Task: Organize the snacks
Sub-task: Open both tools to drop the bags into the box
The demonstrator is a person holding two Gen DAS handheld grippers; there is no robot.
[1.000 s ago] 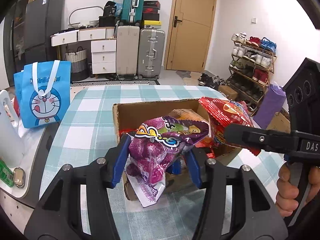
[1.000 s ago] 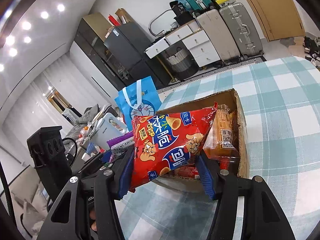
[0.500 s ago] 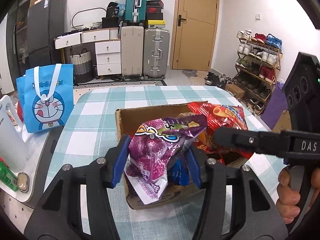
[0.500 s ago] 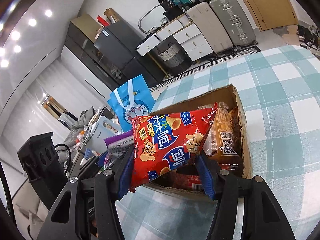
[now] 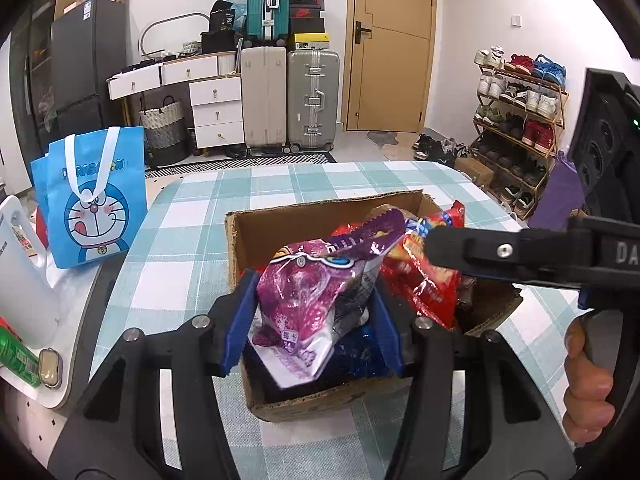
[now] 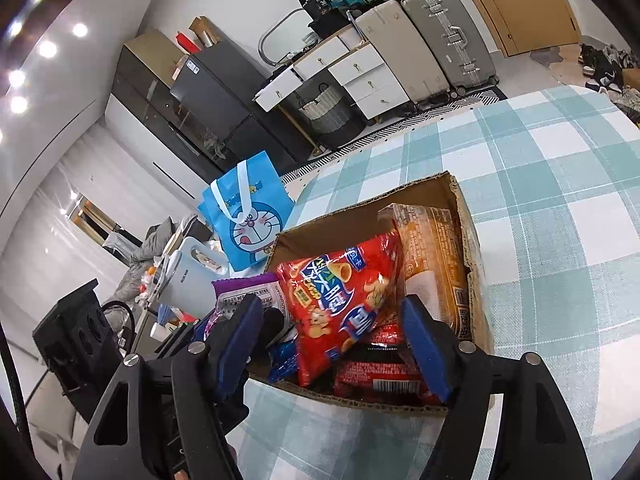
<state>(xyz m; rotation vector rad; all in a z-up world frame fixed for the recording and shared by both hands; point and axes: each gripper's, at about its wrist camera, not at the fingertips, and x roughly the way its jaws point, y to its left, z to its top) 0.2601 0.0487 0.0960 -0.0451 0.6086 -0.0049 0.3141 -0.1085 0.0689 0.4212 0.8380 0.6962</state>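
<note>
Gripping the purple snack bag [image 5: 316, 300], our left gripper [image 5: 312, 316] has its blue pads [image 5: 240, 320] against both sides of the packet, though the jaws have just been easing apart a little. The bag hangs tilted over the near left part of the cardboard box [image 5: 320, 216], its lower white edge down inside the near wall.

Our right gripper [image 6: 332, 332] has just been opening, and its jaws now stand apart around the red snack bag [image 6: 340, 300]; the left pad shows a clear gap to the packet, while at the right pad we cannot tell whether it touches. The red bag leans inside the box [image 6: 360, 208], resting on other packets, with an orange-brown packet [image 6: 436, 264] just beside it against the right wall and a dark red packet [image 6: 376, 376] below it at the near wall. A blue wrapper [image 6: 284, 356] lies low in the box between the two bags.

Seen from the left wrist, a hand [image 5: 588, 376] grips the right gripper's handle.

The box sits on a table with a teal-and-white checked cloth [image 5: 192, 240]. A blue cartoon tote bag [image 5: 92, 200] stands off the table's left edge, well apart from the box.
</note>
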